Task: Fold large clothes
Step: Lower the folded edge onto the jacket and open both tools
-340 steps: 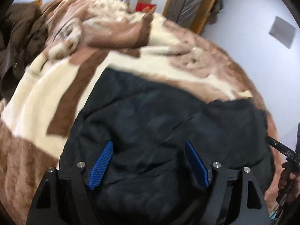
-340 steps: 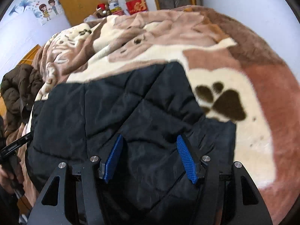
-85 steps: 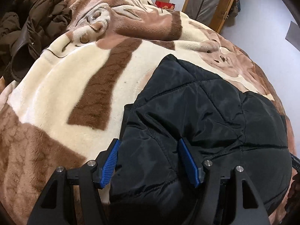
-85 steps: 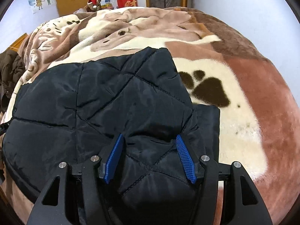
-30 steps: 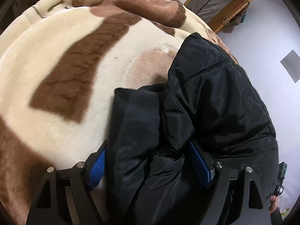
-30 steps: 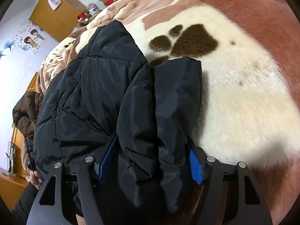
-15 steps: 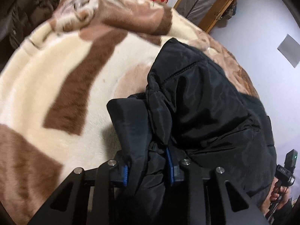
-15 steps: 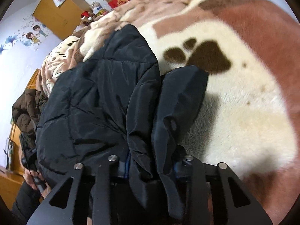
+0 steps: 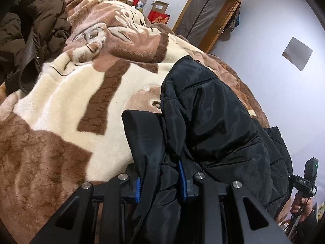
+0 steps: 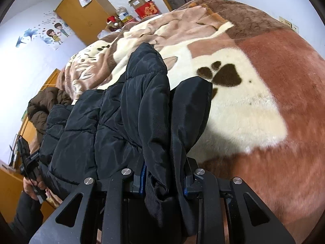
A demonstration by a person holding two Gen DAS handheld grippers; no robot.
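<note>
A black quilted jacket (image 9: 213,122) (image 10: 113,118) lies half lifted over a plush brown and cream blanket (image 9: 61,105) (image 10: 254,105) on a bed. My left gripper (image 9: 160,183) is shut on a bunched edge of the jacket, whose left end hangs raised off the blanket. My right gripper (image 10: 163,180) is shut on the jacket's other end, with folds of black fabric draped over the blue pads (image 10: 143,179). The jacket's far part still rests on the blanket. In the left wrist view the person's other hand (image 9: 302,205) shows at the lower right.
A brown puffer coat (image 9: 28,36) (image 10: 46,103) is heaped on the bed's far left side. Wooden wardrobes (image 10: 83,14), a door (image 9: 205,14) and red boxes (image 9: 159,17) stand beyond the bed. A white wall (image 9: 284,91) runs close along the right.
Both grippers closed on the jacket's near edge within the last second, then rose, lifting that edge off the blanket so more of the bed and room shows.
</note>
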